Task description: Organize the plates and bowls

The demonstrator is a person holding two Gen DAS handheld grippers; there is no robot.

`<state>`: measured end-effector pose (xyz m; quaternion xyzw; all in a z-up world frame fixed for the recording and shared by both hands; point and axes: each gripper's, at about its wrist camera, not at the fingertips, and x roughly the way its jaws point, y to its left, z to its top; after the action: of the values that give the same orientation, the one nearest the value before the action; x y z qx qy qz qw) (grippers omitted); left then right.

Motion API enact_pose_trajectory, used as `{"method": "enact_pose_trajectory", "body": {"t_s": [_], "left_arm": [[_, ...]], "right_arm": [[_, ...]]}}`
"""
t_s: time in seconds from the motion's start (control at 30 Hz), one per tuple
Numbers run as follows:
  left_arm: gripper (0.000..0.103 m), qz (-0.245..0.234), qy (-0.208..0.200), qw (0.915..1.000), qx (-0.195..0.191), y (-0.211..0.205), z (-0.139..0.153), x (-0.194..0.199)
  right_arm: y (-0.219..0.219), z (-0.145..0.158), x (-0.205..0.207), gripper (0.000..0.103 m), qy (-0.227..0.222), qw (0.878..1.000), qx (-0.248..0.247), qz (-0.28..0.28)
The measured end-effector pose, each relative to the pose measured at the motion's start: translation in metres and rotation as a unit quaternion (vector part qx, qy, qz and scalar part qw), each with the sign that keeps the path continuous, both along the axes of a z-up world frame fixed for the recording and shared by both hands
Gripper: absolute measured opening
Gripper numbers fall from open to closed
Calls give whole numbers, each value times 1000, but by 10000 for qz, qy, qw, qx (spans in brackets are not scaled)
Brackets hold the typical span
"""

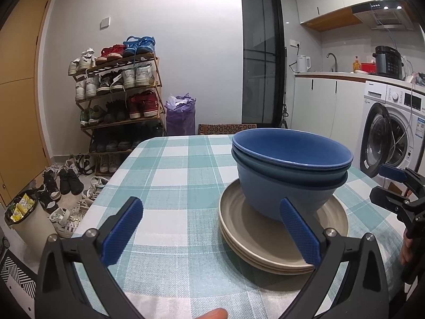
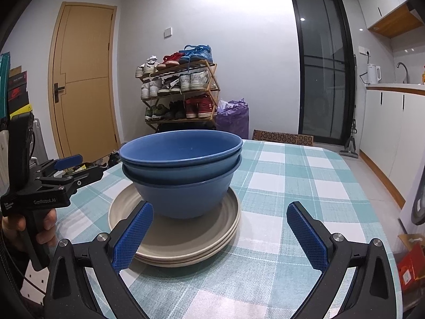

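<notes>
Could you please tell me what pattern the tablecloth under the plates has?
The tablecloth is a teal, white and grey check, clearest in the right wrist view.

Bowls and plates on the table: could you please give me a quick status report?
Left gripper and right gripper open, empty. Two blue bowls nested on stacked beige plates. Nothing in the way.

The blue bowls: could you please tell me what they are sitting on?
The two nested blue bowls rest on a stack of beige plates, apparently three by their rims, on the checked tablecloth. The plate centres are covered by the lower bowl.
</notes>
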<state>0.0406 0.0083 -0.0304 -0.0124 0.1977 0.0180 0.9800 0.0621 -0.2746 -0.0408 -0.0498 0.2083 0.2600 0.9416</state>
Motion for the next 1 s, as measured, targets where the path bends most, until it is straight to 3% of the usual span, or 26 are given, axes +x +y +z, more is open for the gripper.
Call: {"method": "enact_pose_trajectory", "body": {"t_s": [1.0], "left_arm": [[103,-295,-134,9995,-7,-6,-2,-4]], "right_arm": [[0,0,-8,102,-254,9992,141,271]]}}
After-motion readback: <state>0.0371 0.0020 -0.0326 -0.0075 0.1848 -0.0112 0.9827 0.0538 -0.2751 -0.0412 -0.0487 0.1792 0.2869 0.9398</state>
